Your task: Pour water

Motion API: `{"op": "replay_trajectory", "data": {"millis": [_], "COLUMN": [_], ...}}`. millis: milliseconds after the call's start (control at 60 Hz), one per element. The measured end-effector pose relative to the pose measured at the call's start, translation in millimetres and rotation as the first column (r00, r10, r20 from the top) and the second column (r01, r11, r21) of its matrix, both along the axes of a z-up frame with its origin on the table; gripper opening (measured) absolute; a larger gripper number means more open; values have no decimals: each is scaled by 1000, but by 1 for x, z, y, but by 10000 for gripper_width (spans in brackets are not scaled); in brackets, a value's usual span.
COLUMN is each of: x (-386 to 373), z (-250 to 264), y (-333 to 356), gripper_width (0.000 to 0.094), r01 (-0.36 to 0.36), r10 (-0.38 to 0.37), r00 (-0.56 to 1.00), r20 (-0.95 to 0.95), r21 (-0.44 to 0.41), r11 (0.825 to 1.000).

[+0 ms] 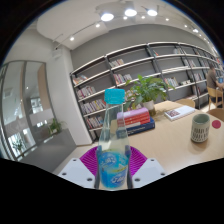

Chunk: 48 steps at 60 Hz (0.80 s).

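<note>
The water bottle (pixel 113 150) stands upright in the gripper (pixel 113 166) — both pink pads squeeze its sides, above the worktop (pixel 170 140). Its blue cap looks on. The green mug (pixel 201 128) waits well ahead — so I think no water is poured yet.

The water bottle (pixel 113 150) is clear with a turquoise cap and a pale blue-and-white label. The gripper (pixel 112 163) shows magenta pads (pixel 90 159) at either side of it. The bench (pixel 175 140) is light tan wood. At two o'clock stands a dark green mug (pixel 201 128); at one o'clock, a green-leaved plant (pixel 146 91) over red and dark books (pixel 136 119). The bookshelves (pixel 150 62) are grey.
</note>
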<state>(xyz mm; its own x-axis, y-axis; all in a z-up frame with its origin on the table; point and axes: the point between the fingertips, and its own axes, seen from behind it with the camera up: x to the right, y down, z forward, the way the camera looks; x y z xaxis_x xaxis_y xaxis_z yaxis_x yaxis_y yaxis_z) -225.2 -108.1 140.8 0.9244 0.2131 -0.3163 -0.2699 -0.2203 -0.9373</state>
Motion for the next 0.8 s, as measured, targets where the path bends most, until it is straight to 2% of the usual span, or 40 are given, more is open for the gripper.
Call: {"op": "replay_trajectory", "data": {"millis": [117,217,317,433,600,733,800], "x": [41,77,108,142,174,197,208], "z": [28,42,53,43,45,34,35], "y": [31,55,68,96,104,117,116], "gripper_width": [367,367,367,370,382,383,382], "r01": [39,45,27,-25,-96,-130,-138], "r10": [-43,-80,-131,-193,-299,-364,-375], "r00": [981,928,830,666,390,147,39], "r20": [-188,-363,-543,-721,-871,-920,-926], "r21": [-25,-105,-195,-280,-362,-382,-377], "r11": [999,993,980,960,927,915,916]}}
